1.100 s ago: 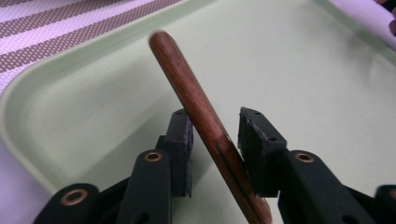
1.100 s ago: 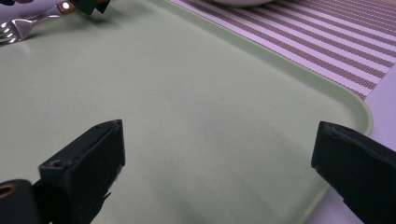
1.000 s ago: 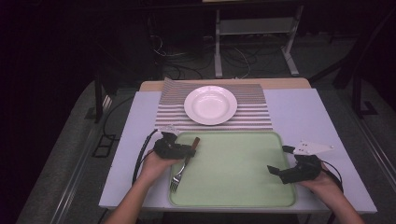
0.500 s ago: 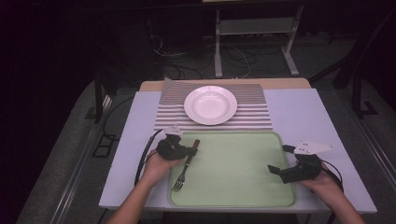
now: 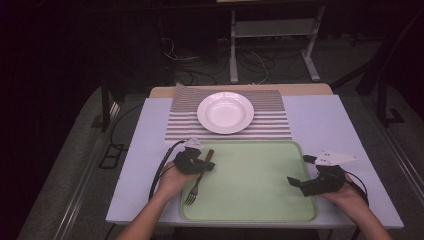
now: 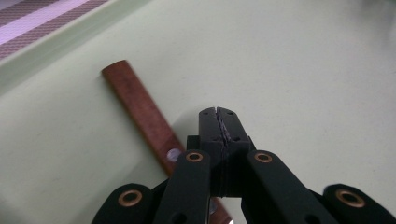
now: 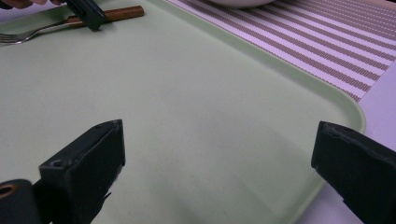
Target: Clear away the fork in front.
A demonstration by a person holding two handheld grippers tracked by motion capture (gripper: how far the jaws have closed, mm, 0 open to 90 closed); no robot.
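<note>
Over the table in the high view, one plate (image 5: 225,112) sits on one striped mat (image 5: 272,125) beyond one green tray (image 5: 260,200), and one fork (image 5: 196,181) lies along the tray's left edge, tines toward the person, under the left gripper (image 5: 207,165), probably where that hand can reach it. Along the left gripper's own view its jaws are pressed together with nothing between them, the fork's wooden handle (image 6: 140,105) lying flat just beside and beneath them. From the right gripper view, that gripper (image 7: 219,161) is spread wide over bare tray near its right rim, likely waiting, well apart from the fork.

One fork (image 5: 196,181), one white plate (image 5: 225,112), one green tray (image 5: 260,175), one striped placemat (image 5: 270,125), two grippers
</note>
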